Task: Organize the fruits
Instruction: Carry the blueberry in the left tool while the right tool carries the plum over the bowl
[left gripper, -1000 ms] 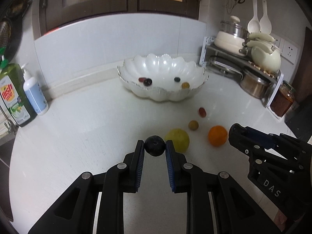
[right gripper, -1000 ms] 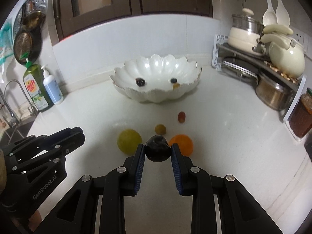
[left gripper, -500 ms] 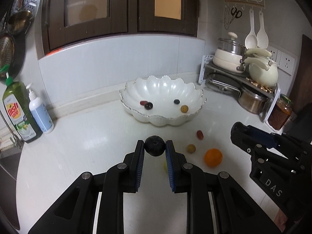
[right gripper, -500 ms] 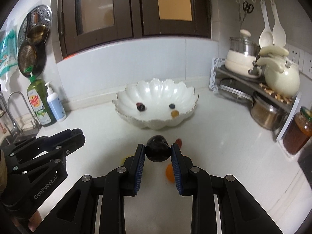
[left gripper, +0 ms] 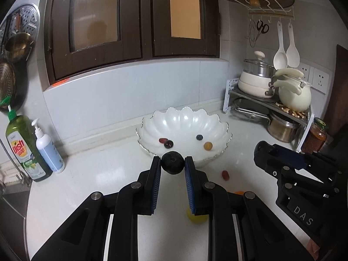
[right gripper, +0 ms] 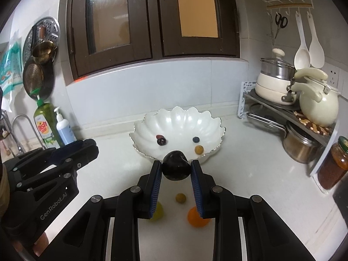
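I hold two dark fruits now, one in each claw. The left claw (left gripper: 173,165) is closed on a round dark fruit (left gripper: 172,162), matte, pinched at the fingertips. The right claw (right gripper: 176,167) grips a bigger plum (right gripper: 176,165), glossy and dark. Both are lifted above the table (left gripper: 87,184) and sit just in front of the bowl (left gripper: 184,117), not yet over its rim.

In the bowl I see four small fruits already: two reddish ones touching each other at the left, a blue berry and a yellow one at the right. On the table below the claws remain an orange (right gripper: 196,216), a green-yellow fruit (right gripper: 157,212), a small yellow-brown one (right gripper: 180,198) and a small red one (left gripper: 225,175).

I judge the step as the carry to the bowl. The next move needs both claws to go forward over the rim, then down low before opening, one after the other, so that the fruits do not drop hard or strike each other.
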{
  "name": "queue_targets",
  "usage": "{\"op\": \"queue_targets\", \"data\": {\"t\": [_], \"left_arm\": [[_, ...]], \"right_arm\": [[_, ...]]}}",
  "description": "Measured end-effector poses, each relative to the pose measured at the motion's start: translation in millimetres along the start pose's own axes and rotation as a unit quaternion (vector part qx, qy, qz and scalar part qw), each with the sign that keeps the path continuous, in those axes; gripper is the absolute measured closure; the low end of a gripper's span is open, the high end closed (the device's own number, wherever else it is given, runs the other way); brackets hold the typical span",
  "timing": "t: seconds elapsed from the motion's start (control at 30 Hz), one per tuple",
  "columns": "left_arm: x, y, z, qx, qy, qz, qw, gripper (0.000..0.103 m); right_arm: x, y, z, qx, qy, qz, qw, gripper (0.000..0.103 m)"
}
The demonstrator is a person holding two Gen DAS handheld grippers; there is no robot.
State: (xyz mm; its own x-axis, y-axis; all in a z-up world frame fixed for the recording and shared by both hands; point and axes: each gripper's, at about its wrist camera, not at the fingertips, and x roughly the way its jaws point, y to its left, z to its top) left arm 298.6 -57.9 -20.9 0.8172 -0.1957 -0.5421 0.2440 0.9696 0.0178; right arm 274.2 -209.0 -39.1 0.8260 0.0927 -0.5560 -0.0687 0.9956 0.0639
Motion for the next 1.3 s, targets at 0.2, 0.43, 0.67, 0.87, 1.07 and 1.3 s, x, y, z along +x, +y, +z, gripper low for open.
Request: {"op": "queue_targets", "data": {"t": [0.2, 0.43, 0.67, 0.87, 1.07, 1.3], "left_arm": [[10.8, 1.0, 13.3, -0.002, 0.0, -0.001, 1.0, 0.08], [25.3, 0.9, 29.4, -0.003, 0.004, -0.001, 1.0, 0.08], [42.4, 0.8, 47.7, 0.0, 0.008, 0.004, 1.0, 0.08], [59.6, 2.1, 60.4, -0.004, 0.021, -0.006, 0.9997, 0.08], [78.6, 2.9, 72.9, -0.004, 0.04, -0.01, 0.9991, 0.08], [104.1, 7.0, 82.5, -0.006, 0.063, -0.004, 0.998, 0.08]], "right_arm": [[7.6, -1.8, 12.3, 0.005, -0.003, 0.002, 1.0, 0.074], [24.9, -7.0, 28.1, 0.019, 0.004, 0.015, 1.0, 0.074], [46.7, -13.0, 43.5, 0.021, 0.017, 0.014, 1.0, 0.074], [58.8, -14.9, 58.8, 0.017, 0.018, 0.01, 1.0, 0.074], [81.2, -18.9, 70.9, 0.016, 0.041, 0.012, 0.999, 0.074], [110.0, -25.1, 78.6, 0.023, 0.075, 0.011, 0.997, 0.074]]}}
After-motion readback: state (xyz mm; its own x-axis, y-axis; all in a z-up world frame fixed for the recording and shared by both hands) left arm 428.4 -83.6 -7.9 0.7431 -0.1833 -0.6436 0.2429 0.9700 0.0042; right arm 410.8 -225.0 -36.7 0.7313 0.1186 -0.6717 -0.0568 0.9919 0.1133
